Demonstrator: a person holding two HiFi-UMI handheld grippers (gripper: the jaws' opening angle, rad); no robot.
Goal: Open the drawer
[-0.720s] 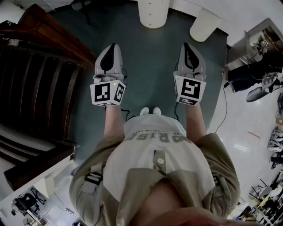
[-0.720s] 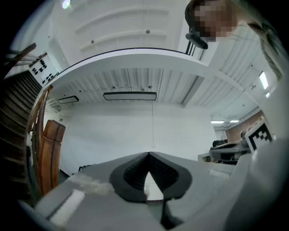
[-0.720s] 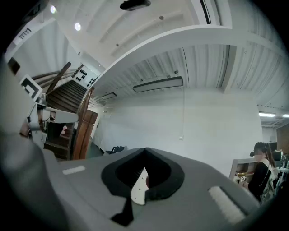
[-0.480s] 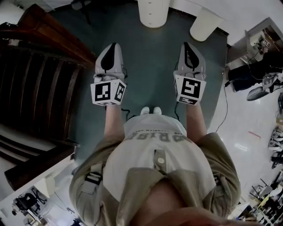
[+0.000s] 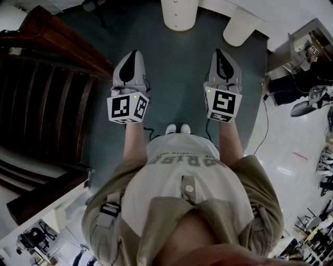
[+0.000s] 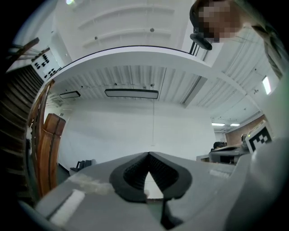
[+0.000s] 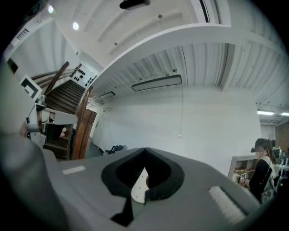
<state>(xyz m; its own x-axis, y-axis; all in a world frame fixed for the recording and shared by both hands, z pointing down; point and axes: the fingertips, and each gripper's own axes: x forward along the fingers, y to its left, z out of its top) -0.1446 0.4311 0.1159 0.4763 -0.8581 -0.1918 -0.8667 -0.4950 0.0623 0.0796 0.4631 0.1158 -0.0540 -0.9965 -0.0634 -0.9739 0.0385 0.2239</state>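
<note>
Fingers (image 6: pixel 128 175) of left gripper (image 6: pixel 148 154) are pressed together, tips meeting, nothing between them. Right gripper (image 7: pixel 144 150) is the same: fingers (image 7: pixel 163 173) closed tip to tip, empty. Drawer: can't make one out in any view.

Head view: both grippers are held out side by side in front of the person's torso (image 5: pixel 182 182), well apart and touching nothing, over a dark teal floor (image 5: pixel 177 78). Left marker cube (image 5: pixel 127 108) and right marker cube (image 5: pixel 222 105) face the camera. White shoes (image 5: pixel 177 130) sit between the forearms, just below the cubes. Dark wooden staircase (image 5: pixel 47 104) is to the left of the left gripper, near but apart from it. Two white column bases (image 5: pixel 179 15) stand ahead at the top edge.

Both gripper views look at a plain white wall (image 6: pixel 135 131). Another person (image 7: pixel 259 173) stands at the right edge of the right gripper view.
</note>
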